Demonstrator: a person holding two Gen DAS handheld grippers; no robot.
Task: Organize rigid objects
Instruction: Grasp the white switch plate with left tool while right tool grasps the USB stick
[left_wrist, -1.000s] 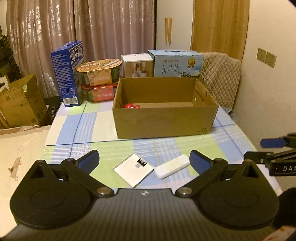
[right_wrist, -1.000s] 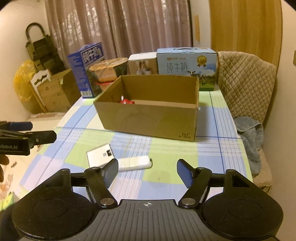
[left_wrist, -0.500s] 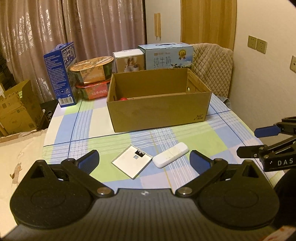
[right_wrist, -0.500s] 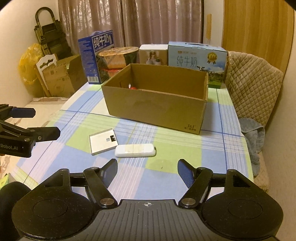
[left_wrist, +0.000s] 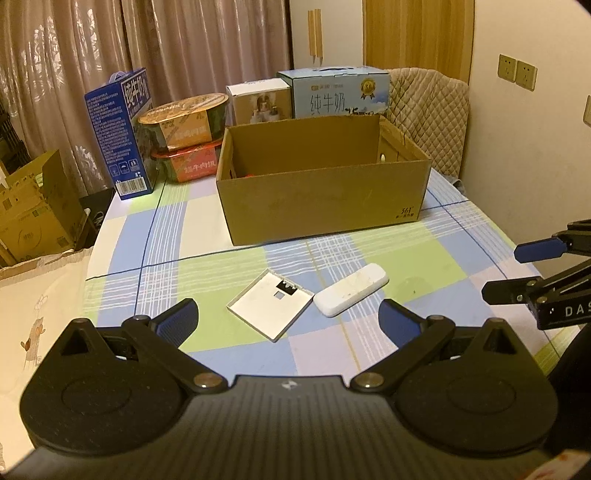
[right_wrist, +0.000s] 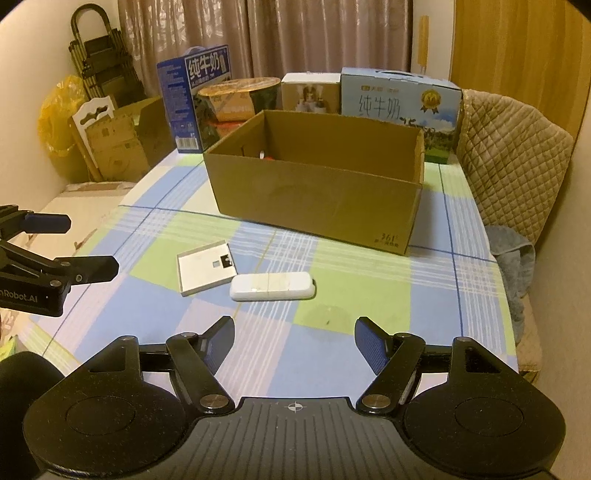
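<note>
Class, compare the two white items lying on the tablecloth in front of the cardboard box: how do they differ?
The square cover is flat, thin and sharp-cornered, with a small dark cutout; the white stick device is long, narrow and thicker, with rounded ends and no cutout. Both are white, lie side by side on the checked tablecloth, ungripped.

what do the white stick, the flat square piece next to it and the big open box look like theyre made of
White stick: likely hard plastic, smooth rounded shell with a slight sheen.
Flat square piece: probably thin plastic or metal, pale grey matte face with a raised rim and small cutouts.
Open box: brown corrugated cardboard, dull, with raw cut edges.
</note>
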